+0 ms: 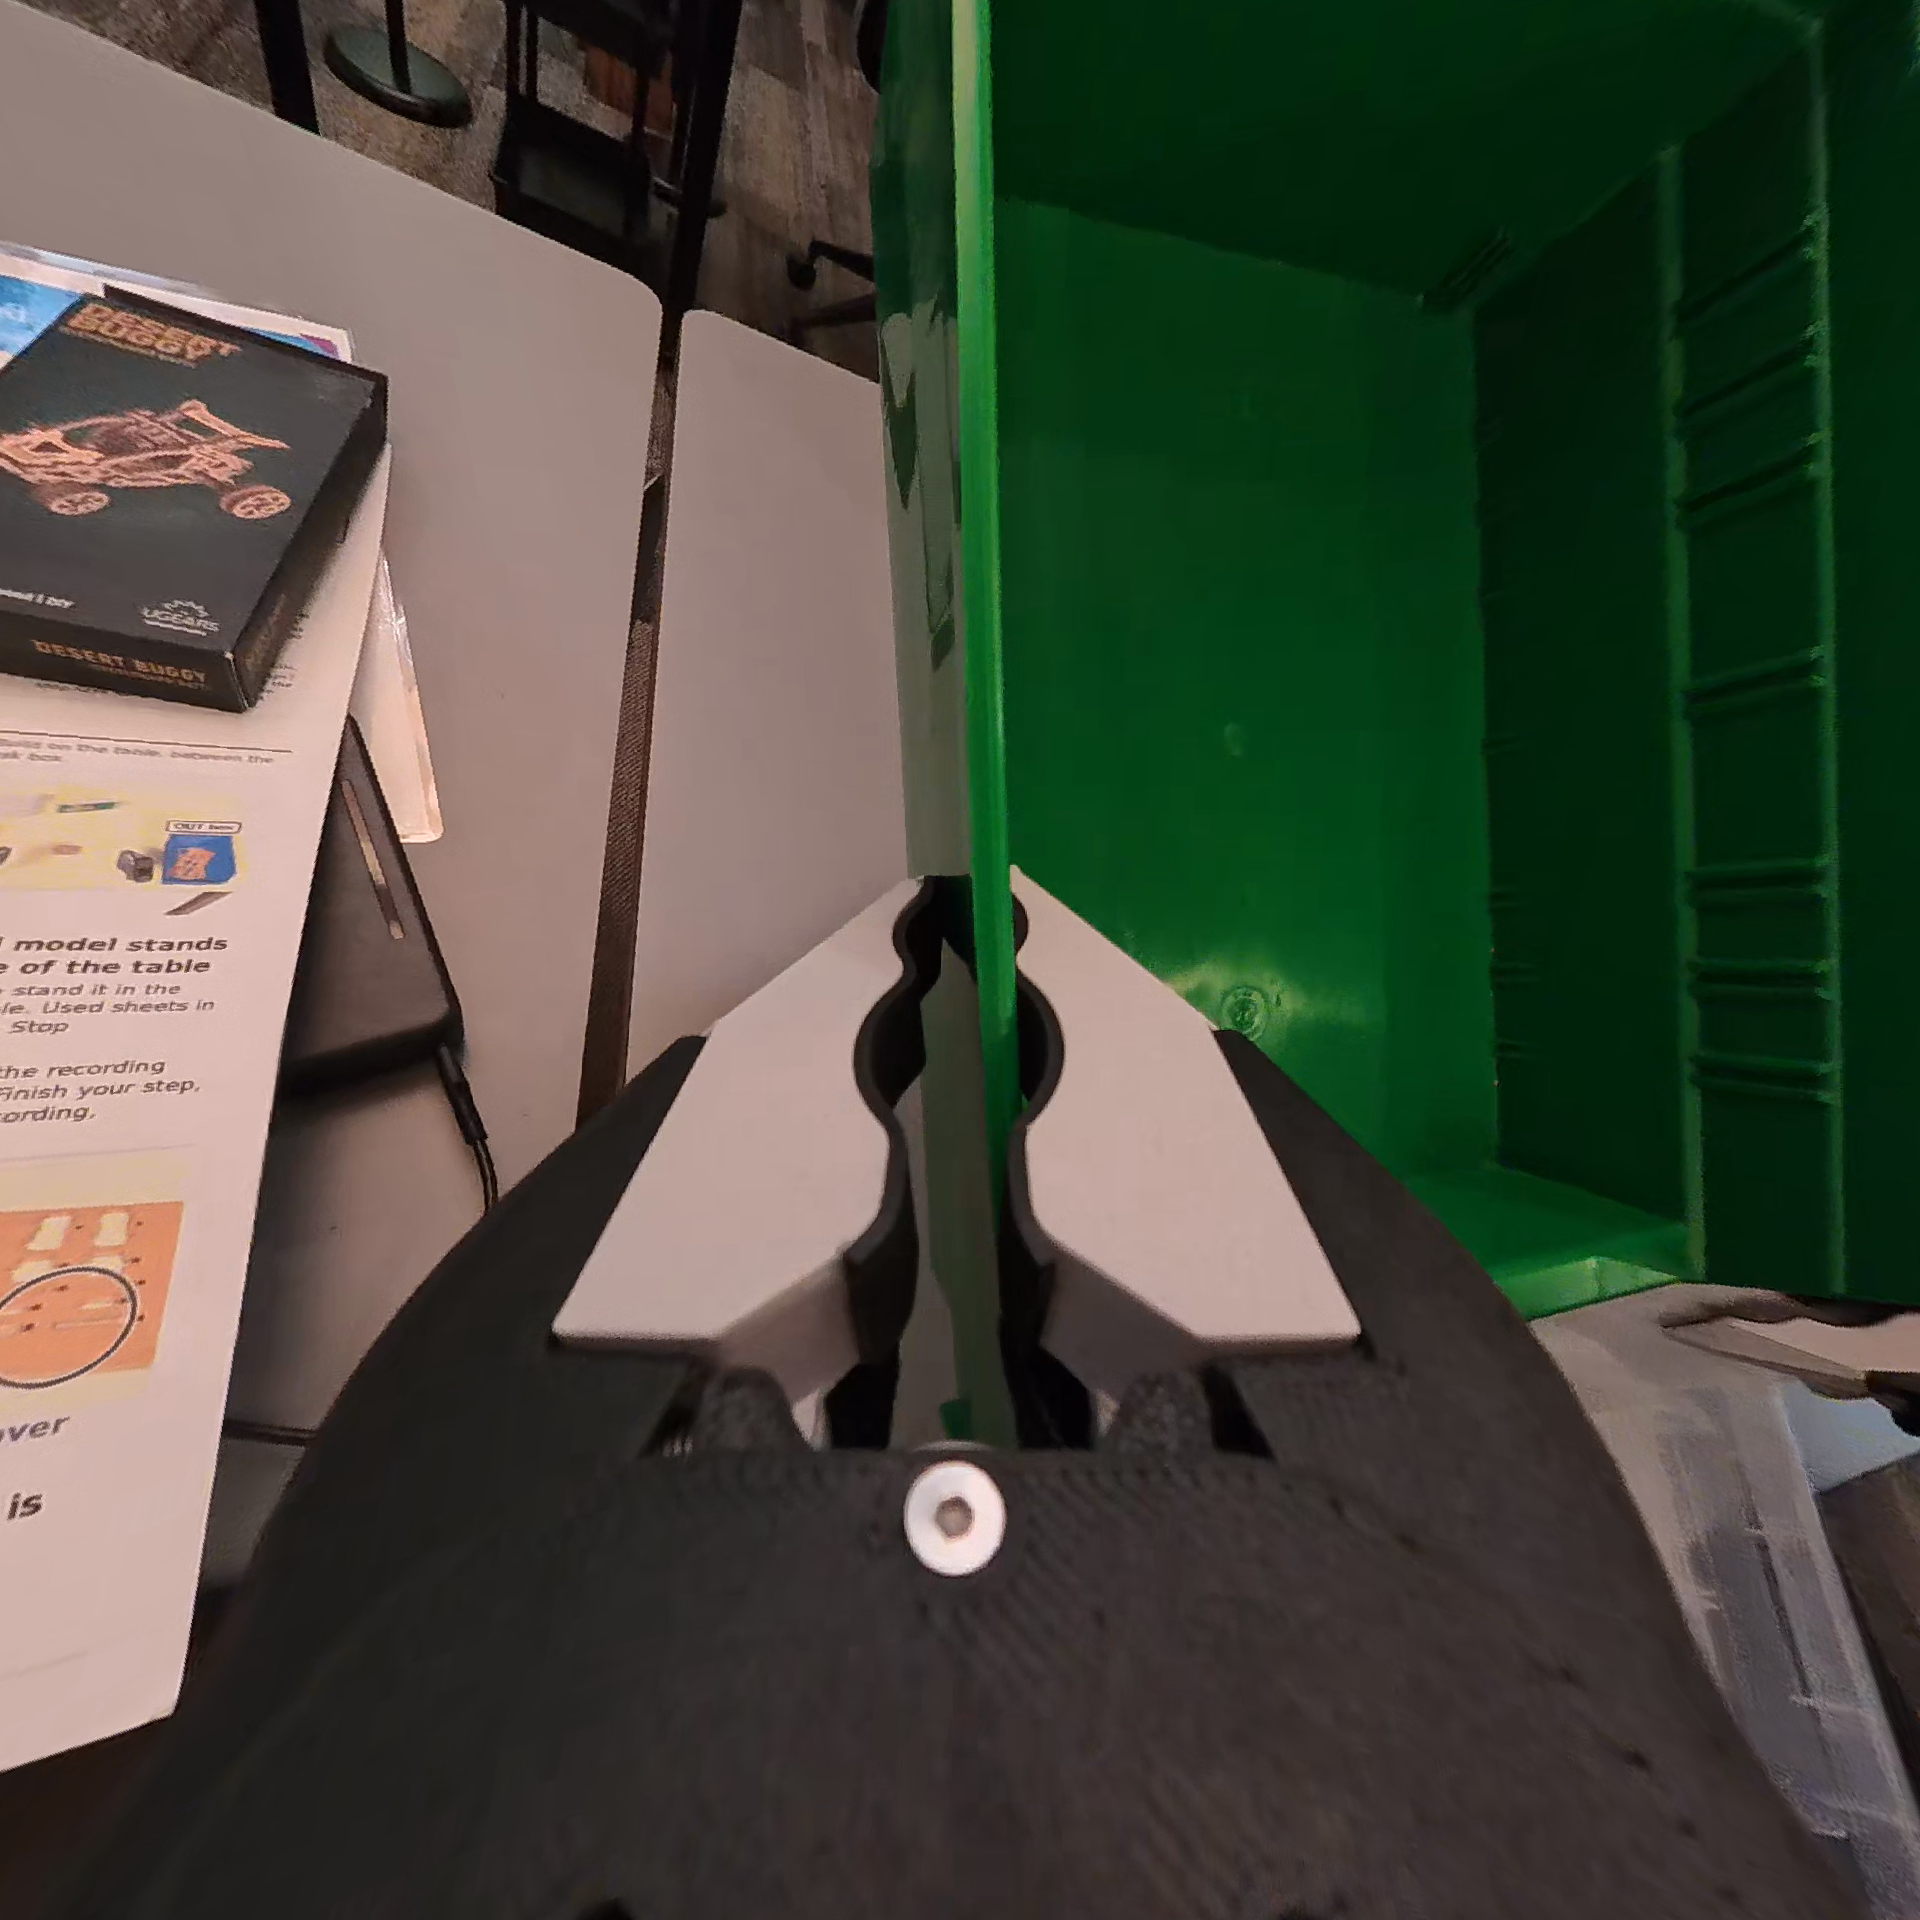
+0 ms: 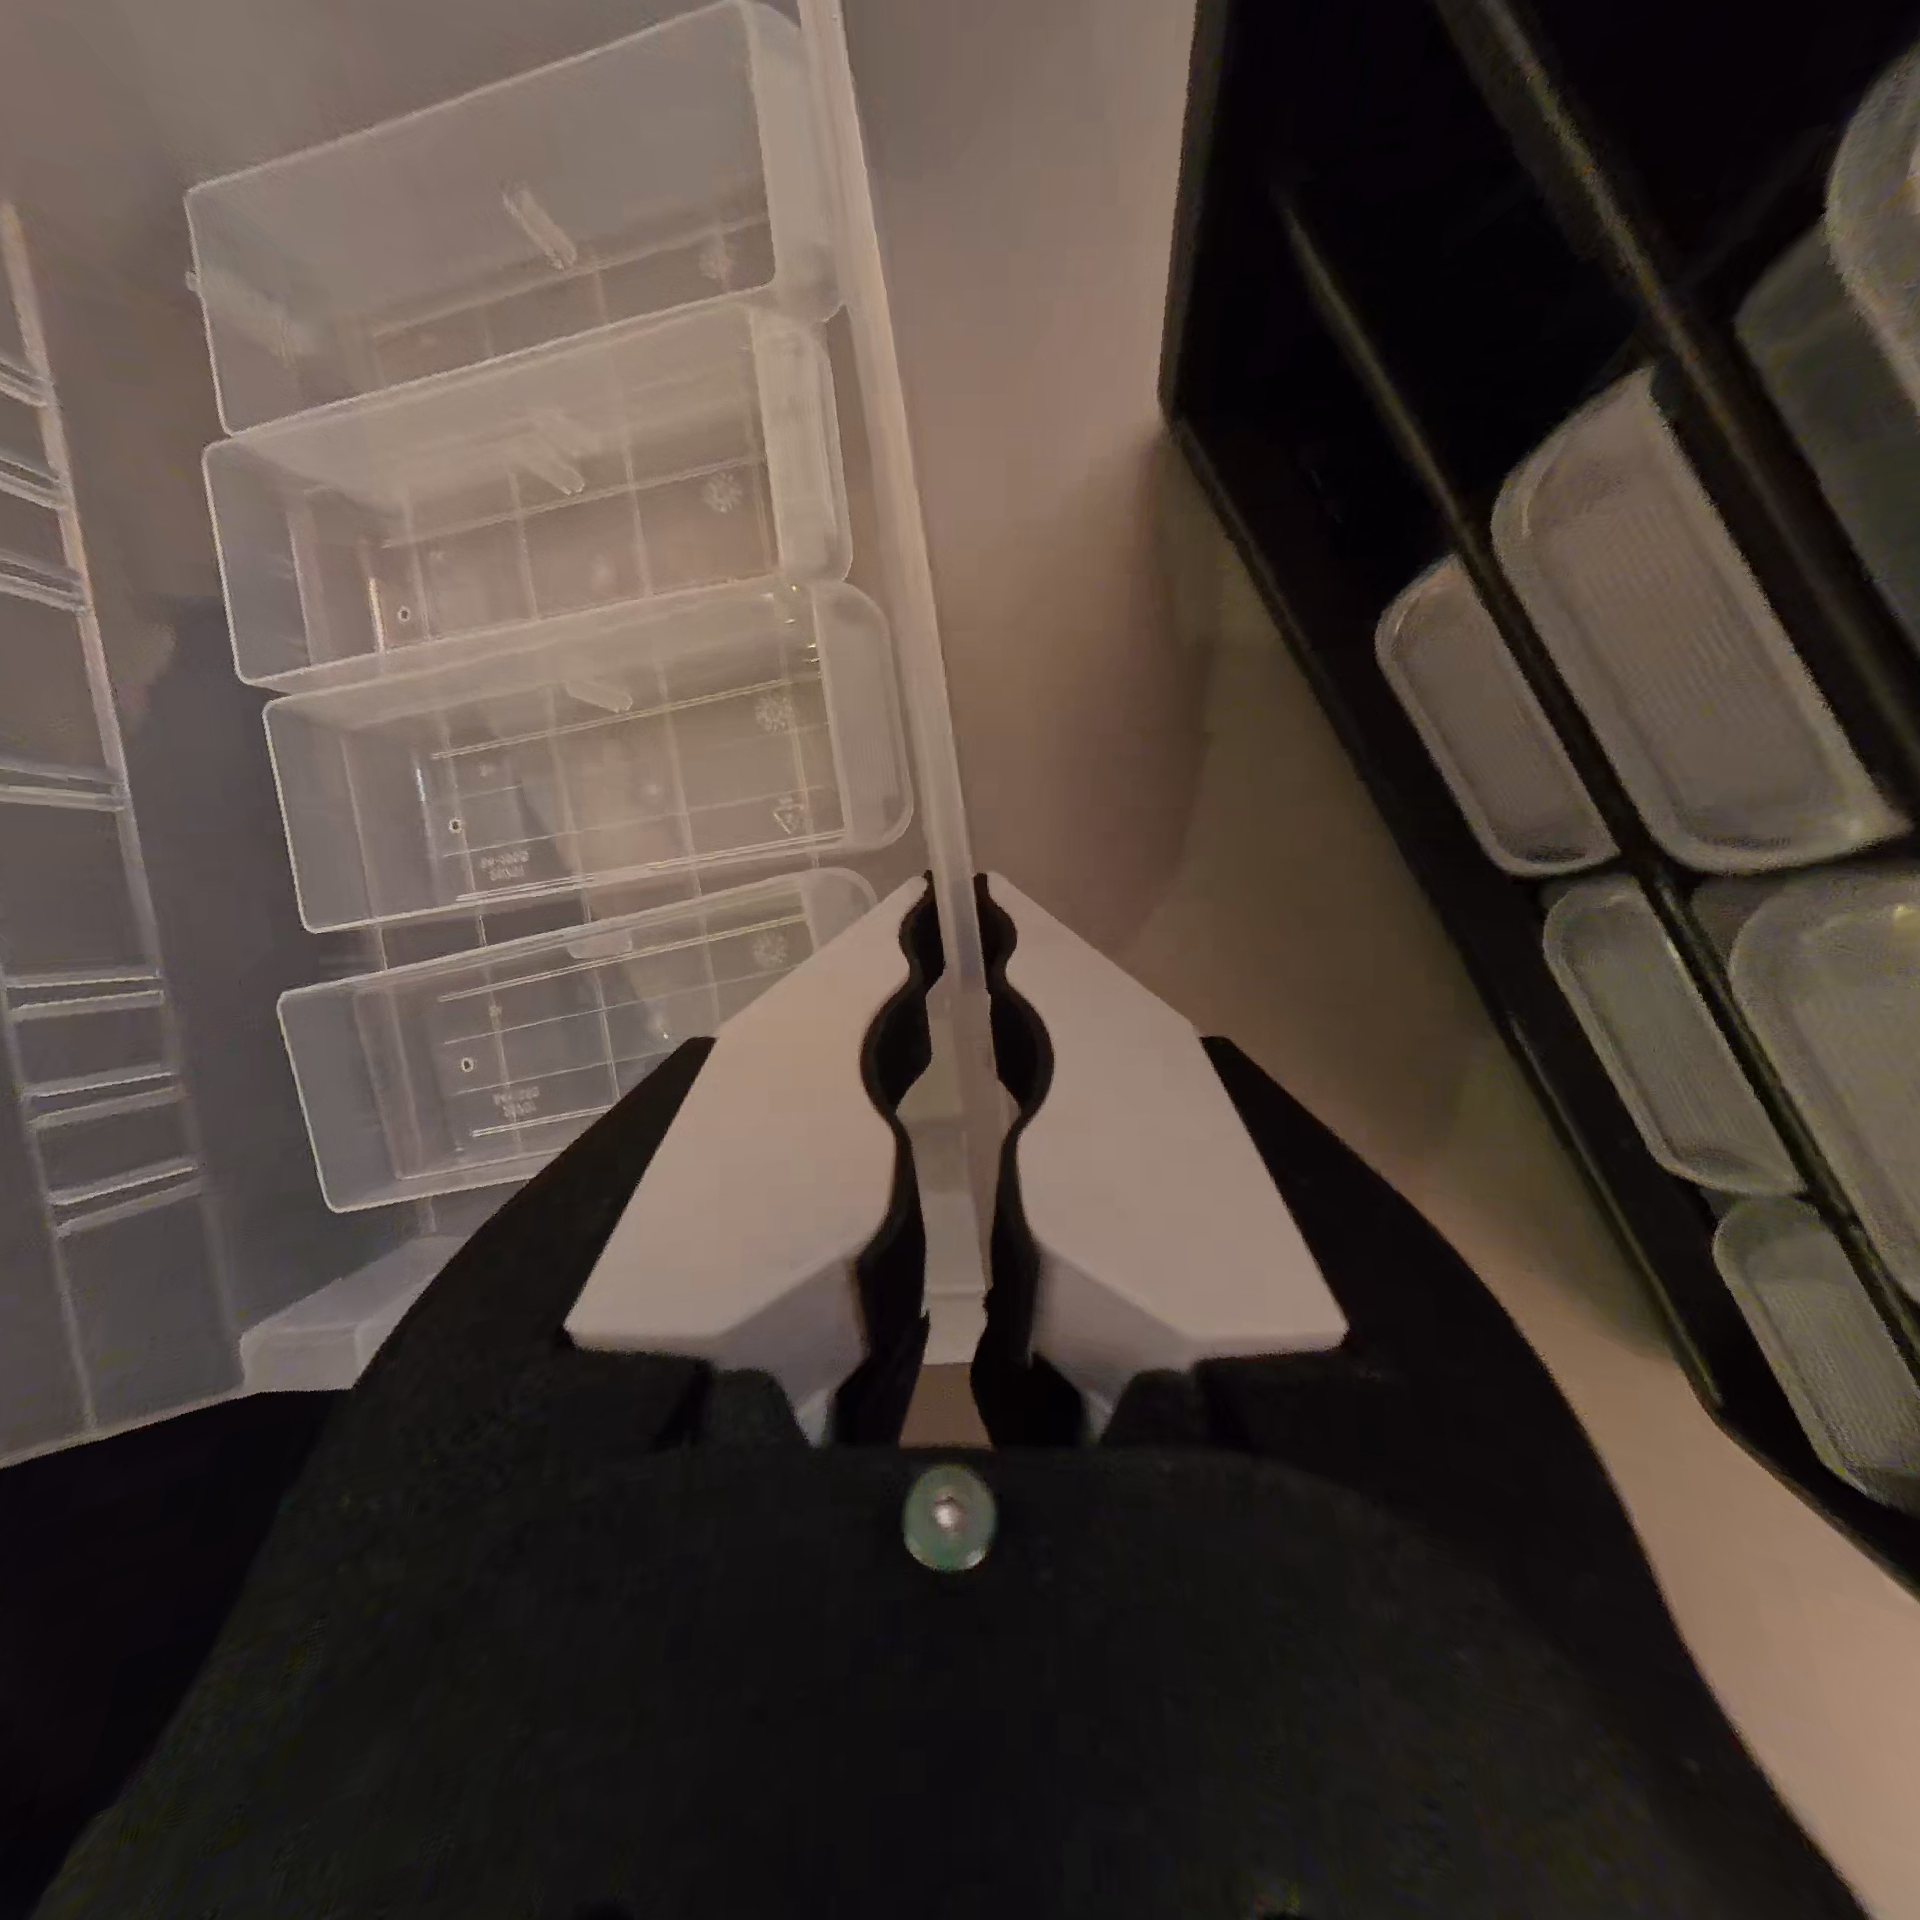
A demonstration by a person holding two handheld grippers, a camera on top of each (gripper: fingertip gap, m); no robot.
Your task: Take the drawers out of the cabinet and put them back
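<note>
1. Your left gripper (image 1: 966, 914) has its jaws nearly closed, pinching the thin side wall of a green bin (image 1: 1247, 644). The wall runs straight up between the two jaws, and the bin's open inside lies to their right.
2. Left of that gripper, a dark box (image 1: 177, 499) with a buggy picture lies on printed sheets (image 1: 135, 1039) on the white desk (image 1: 499, 436).
3. Your right gripper (image 2: 956, 904) likewise has its jaws almost shut, clamping the rim of a clear plastic container (image 2: 894, 436). The rim passes between the jaws and on away from you.
4. Four clear drawers (image 2: 561, 665) lie side by side inside that container, left of the jaws, out of the cabinet.
5. The black cabinet (image 2: 1351, 623) stands to the right of the jaws, well apart. Some slots are dark and open; other drawers (image 2: 1662, 665) sit in place.
</note>
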